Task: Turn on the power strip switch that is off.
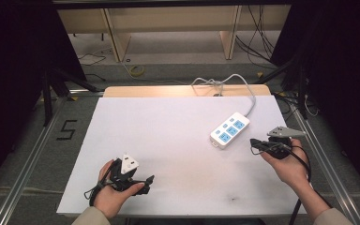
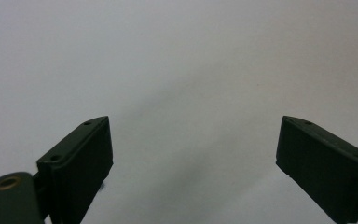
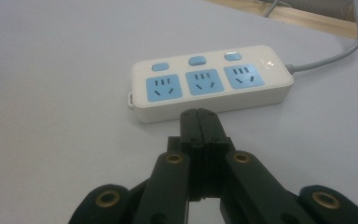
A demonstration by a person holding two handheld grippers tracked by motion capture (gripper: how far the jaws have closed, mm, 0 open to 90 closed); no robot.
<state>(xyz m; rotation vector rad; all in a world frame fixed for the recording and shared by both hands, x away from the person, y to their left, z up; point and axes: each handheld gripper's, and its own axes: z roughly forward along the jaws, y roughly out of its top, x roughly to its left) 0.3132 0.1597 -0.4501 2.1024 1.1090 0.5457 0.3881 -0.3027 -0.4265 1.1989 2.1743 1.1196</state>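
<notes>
Now | right tongs (image 3: 199, 114) pressed together, nearer hand; power strip (image 3: 212, 83) just ahead, long axis crosswise to them | left tongs (image 2: 193, 154) spread over bare table (image 2: 177, 56)

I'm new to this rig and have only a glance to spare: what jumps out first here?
The white power strip with three blue sockets lies right of centre on the white table, its grey cable trailing off the far edge. The right gripper, jaws shut, points at it from close by; the left gripper sits open near the front-left.
</notes>
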